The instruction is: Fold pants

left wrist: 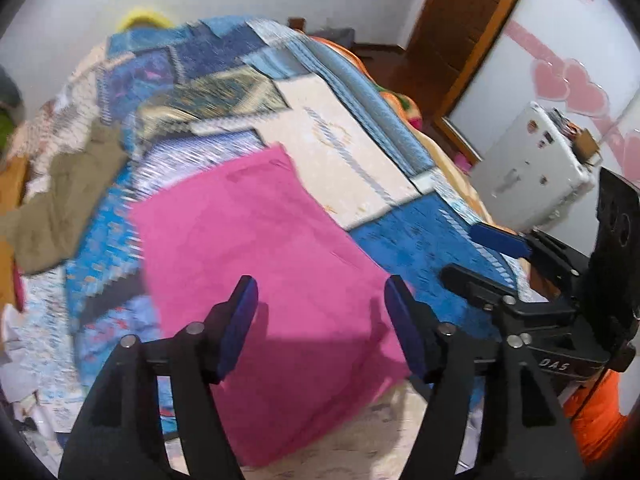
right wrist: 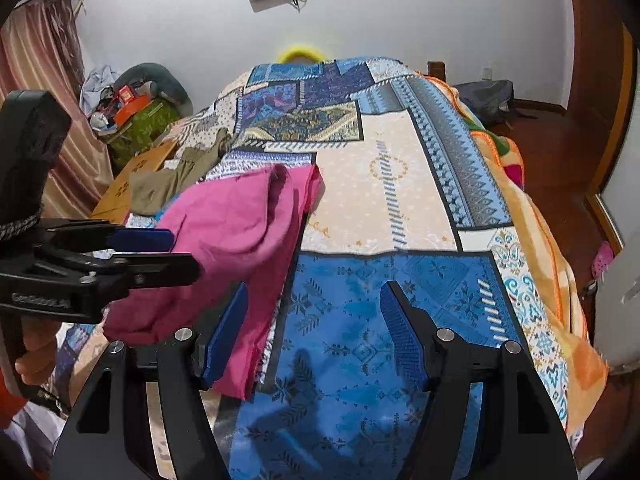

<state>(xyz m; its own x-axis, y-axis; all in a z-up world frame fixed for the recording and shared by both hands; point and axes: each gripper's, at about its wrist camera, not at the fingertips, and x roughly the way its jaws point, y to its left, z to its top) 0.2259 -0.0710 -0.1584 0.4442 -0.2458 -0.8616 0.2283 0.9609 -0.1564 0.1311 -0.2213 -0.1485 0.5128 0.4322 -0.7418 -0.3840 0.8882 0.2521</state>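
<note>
Left gripper (left wrist: 320,320): my fingers stand wide apart, holding nothing, hovering over the near part of the pink pants (left wrist: 256,248). The left wrist view is motion-blurred, so fine contact cannot be read.

Pants lie on the bed (right wrist: 400,184), left of its midline, on the patchwork bedspread (right wrist: 420,280). In the left wrist view they read as one flat pink panel. Long axis runs from the near foot edge of the bed away toward the headboard end, slightly slanted rightward at the far end. In the right wrist view the far end shows a rolled, layered hem; the near end reaches close to the bed's foot edge.

Open room: left of the pants, an olive garment (left wrist: 60,208) lies crumpled near the bed's left edge, apart from the pink cloth. A cardboard box (right wrist: 124,188) sits beyond that edge. Right of the pants, the bedspread is flat cream and blue patchwork out to the orange blanket (right wrist: 552,240) hanging over the right edge.

Right gripper (right wrist: 316,328): fingers wide apart, holding nothing, over the blue patch just right of the pants' long right edge; my left finger overlaps that edge in view, contact unclear.
</note>
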